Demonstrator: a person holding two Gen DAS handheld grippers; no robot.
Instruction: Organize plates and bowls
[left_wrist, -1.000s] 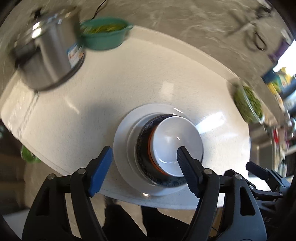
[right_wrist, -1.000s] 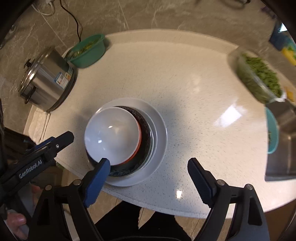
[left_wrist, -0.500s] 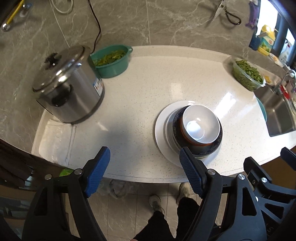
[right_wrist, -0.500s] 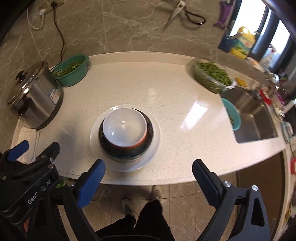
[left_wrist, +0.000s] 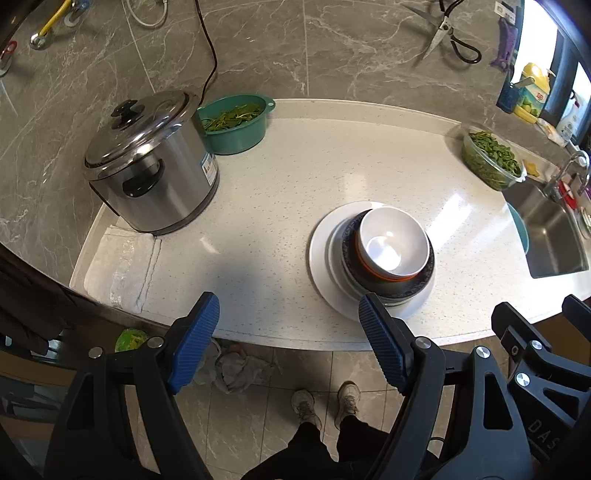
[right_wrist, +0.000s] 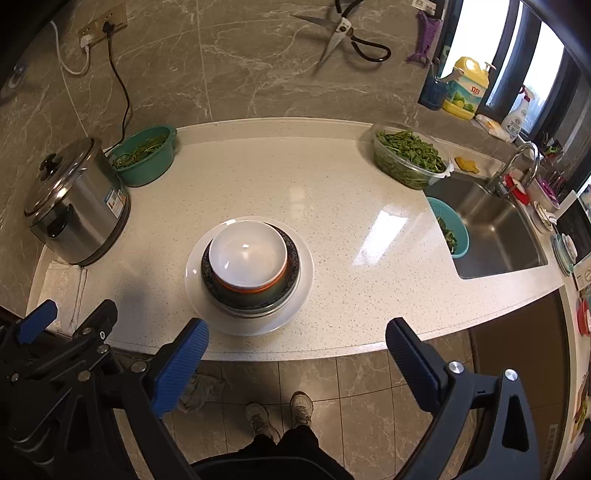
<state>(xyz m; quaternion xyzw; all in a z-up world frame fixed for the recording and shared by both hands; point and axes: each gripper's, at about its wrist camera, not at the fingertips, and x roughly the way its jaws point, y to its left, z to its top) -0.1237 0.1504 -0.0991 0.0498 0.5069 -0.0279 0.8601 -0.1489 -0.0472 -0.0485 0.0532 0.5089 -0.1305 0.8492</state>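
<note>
A white bowl (left_wrist: 392, 246) (right_wrist: 247, 254) sits on top of a stack: an orange-rimmed bowl, a dark patterned bowl (right_wrist: 293, 266), then a wide white plate (left_wrist: 319, 258) (right_wrist: 194, 280). The stack rests near the front edge of the pale counter (left_wrist: 295, 177). My left gripper (left_wrist: 290, 325) hangs open above the counter's front edge, left of the stack, nothing between its blue pads. My right gripper (right_wrist: 297, 345) also stands open and empty, in front of the stack over the floor. Each gripper shows at the other view's edge.
A steel cooker (left_wrist: 147, 162) and a green basin of greens (left_wrist: 236, 122) stand at the back left. A clear bowl of greens (right_wrist: 410, 158), a teal strainer (right_wrist: 448, 230) and a sink (right_wrist: 495, 229) are to the right. A folded cloth (left_wrist: 118, 262) lies left. A person's shoes (right_wrist: 280, 413) show below.
Both grippers have pulled up and back from the stack, which looked close and large before and is now small and far. The right jaws have spread a little wider.
</note>
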